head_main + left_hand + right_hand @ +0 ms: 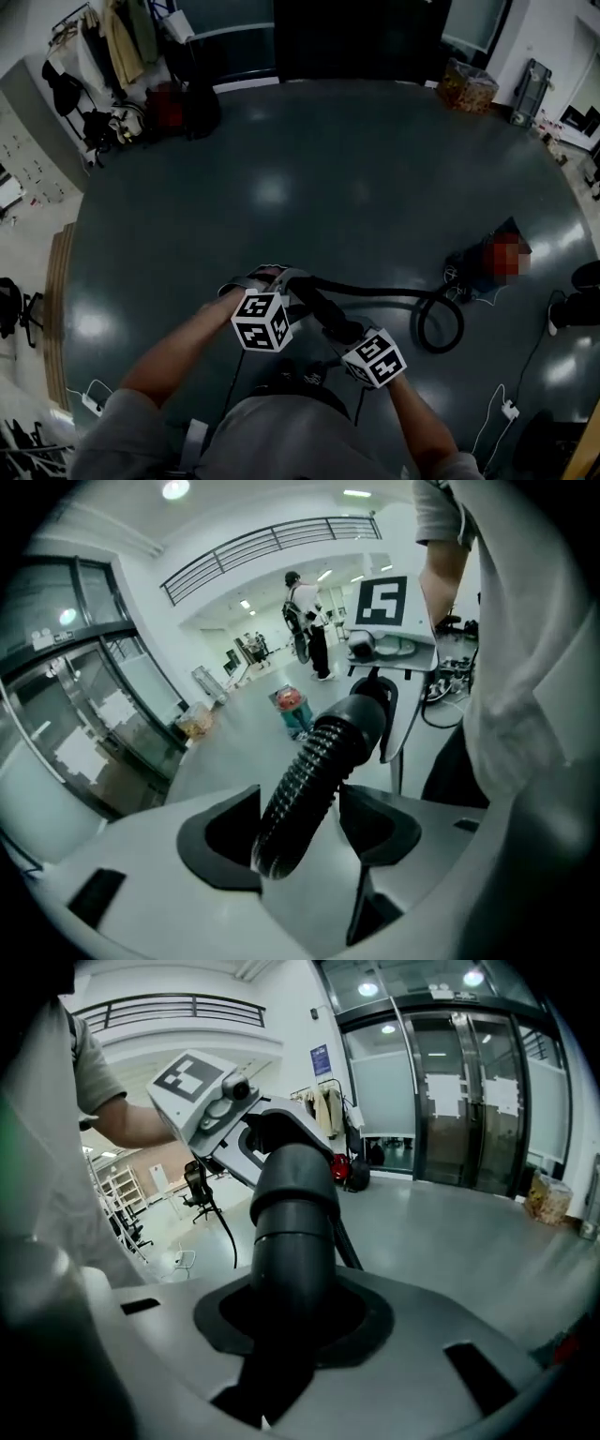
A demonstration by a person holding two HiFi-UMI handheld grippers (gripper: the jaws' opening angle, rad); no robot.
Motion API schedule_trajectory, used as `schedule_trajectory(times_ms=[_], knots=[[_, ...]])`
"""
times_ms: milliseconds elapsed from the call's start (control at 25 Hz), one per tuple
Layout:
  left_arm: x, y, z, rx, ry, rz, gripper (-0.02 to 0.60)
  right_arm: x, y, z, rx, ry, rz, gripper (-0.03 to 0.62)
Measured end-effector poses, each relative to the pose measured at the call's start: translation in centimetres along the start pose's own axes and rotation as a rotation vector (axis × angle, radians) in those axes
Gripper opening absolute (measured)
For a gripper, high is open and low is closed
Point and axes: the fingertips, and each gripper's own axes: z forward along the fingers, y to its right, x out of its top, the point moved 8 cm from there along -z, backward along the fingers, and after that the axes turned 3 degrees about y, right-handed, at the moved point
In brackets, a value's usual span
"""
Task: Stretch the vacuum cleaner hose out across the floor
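Nearest the person, the right gripper point(291, 1312) is clamped on the smooth rigid end of the vacuum cleaner hose point(292, 1213), its jaws tight round the dark tube. Just to its left, the left gripper point(302, 810) has its jaws apart. The ribbed stretch of the hose runs loosely between them, with a gap showing at the left jaw. In the head view both grippers are held close together above the grey floor point(328, 178). From them the hose leads off to the right, curls into a loop on the floor and reaches the vacuum cleaner point(469, 272), which sits further right. At the far right, near the wall, a clear container point(467, 86) holds colourful contents too small to make out. At the far left, jackets hang on a clothes rack point(112, 42).
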Motion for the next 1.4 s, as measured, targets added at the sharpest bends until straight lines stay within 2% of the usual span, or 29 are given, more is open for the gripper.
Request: schedule_trajectory(times_ms=[80,120,160,240,320,440,520,600,800,920,1000,1200,1400], knots=[[-3.0,-1.2,-1.1,0.103,-0.078,-0.001,0.261,1.0,0.8,1.4,-0.003,-0.004,-0.019,0.109],[-4.4,-1.7,-2.0,0.133,-0.104,-0.039,0.261,1.7,0.9,1.8,-0.012,-0.007,-0.024,0.109],[-5.6,-2.1,-3.0,0.147,-0.112,-0.110,0.261,2.4,0.7,2.2,-0.021,-0.007,-0.027,0.109],[-7.5,-2.8,-4.6,0.134,-0.073,-0.333,0.261,3.8,0.1,3.3,-0.039,-0.001,-0.026,0.109],[-8.7,-3.3,-5.4,0.054,0.050,-0.608,0.261,5.2,-0.3,4.7,-0.071,0.004,-0.013,0.109],[-10.6,-3.3,-6.5,-0.101,0.307,-0.990,0.261,6.7,-0.6,6.9,-0.132,-0.008,0.038,0.109],[-12.1,-3.5,-7.2,-0.182,0.412,-1.149,0.261,7.8,-1.1,8.5,-0.171,0.004,0.090,0.109],[-13.7,-3.8,-8.1,-0.246,0.466,-1.242,0.261,9.0,-2.3,10.7,-0.212,0.018,0.143,0.109],[-17.0,-5.6,-9.9,-0.265,0.522,-1.317,0.281,11.7,-5.7,16.2,-0.324,0.027,0.258,0.109],[-18.4,-6.3,-9.7,-0.281,0.490,-1.331,0.302,12.8,-7.7,19.0,-0.370,0.053,0.294,0.109],[-19.2,-6.3,-9.4,-0.321,0.460,-1.325,0.302,13.7,-9.4,20.8,-0.385,0.066,0.295,0.109],[-20.3,-6.7,-9.4,-0.401,0.453,-1.272,0.301,15.2,-11.9,22.9,-0.381,0.089,0.295,0.110],[-18.4,-6.0,-8.1,-0.474,0.412,-1.173,0.301,13.6,-11.7,21.6,-0.355,0.088,0.280,0.120]])
